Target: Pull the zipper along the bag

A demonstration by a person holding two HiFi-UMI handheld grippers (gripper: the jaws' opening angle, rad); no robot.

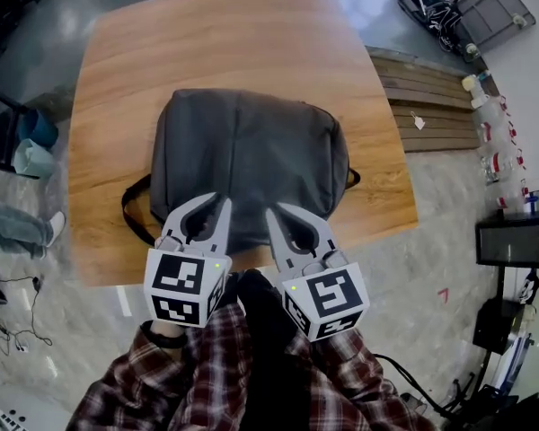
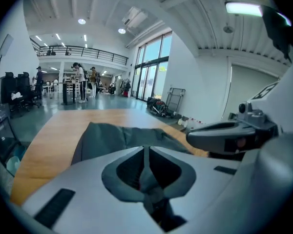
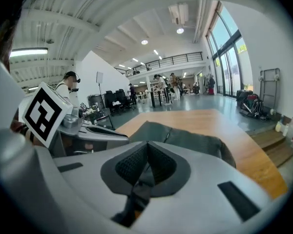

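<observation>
Grey bag [image 1: 251, 151] lies flat on the wooden table [image 1: 207, 43], its near edge towards me and a strap loop trailing off on my left side. I have both tools down at that near edge, close together but not touching each other.

My left gripper [image 1: 223, 205] is pressed together, and its own view shows a fold of grey cloth [image 2: 149, 179] caught between the jaws, so I read it as pinching the bag to hold it steady. My right gripper [image 1: 271, 215] is also pressed together, with a dark strip [image 3: 139, 189] running up through its jaws. I take that for the zipper pull, though it is too dim to be sure. Beyond it, in the right gripper view, a thin zipper line [image 3: 168, 134] runs away across the top of the bag.

As for progress, I judge the grasping part done: one side anchors, the other has the tab. No view shows a gap in the bag, so I cannot tell how far the zipper has travelled. With both tools at the near end, I reckon most of the pull along the bag is left to do.
</observation>
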